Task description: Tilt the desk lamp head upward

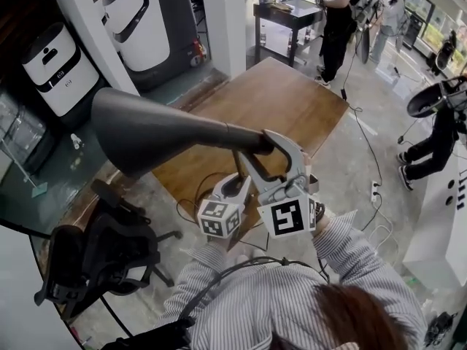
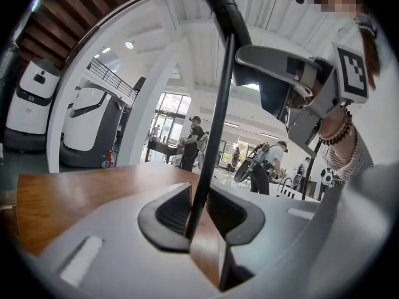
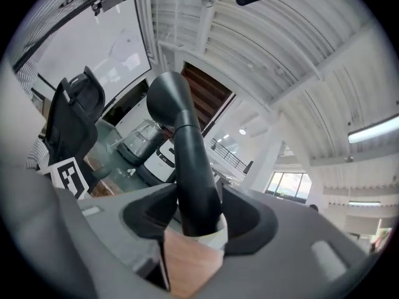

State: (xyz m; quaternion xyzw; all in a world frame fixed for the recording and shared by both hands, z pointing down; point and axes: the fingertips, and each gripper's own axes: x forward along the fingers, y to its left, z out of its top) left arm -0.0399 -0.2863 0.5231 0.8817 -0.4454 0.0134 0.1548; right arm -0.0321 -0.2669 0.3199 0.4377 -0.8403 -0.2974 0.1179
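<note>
The dark lamp head [image 1: 146, 130] is seen pointing to the left above the wooden table [image 1: 292, 100]. Its thick neck [image 3: 190, 167] is clasped between the widely set jaws of the right gripper [image 3: 198, 213]. The thin stem [image 2: 215, 123] is pinched by the narrowly set left gripper [image 2: 198, 212], just beside it.

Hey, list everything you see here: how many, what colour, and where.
desk lamp head: one, dark grey, centre left, above the table's edge
lamp stem: one, black, below the head
wooden table: one, brown, centre
office chair: one, black, lower left
machines: two, white and black, upper left
side table: one, dark, top centre
bystanders: three, mostly dark clothes, top right and right edge
left tool: one, grey, shut on the lamp stem
right tool: one, grey, shut on the desk lamp head's neck
sleeves: two, striped, bottom
</note>
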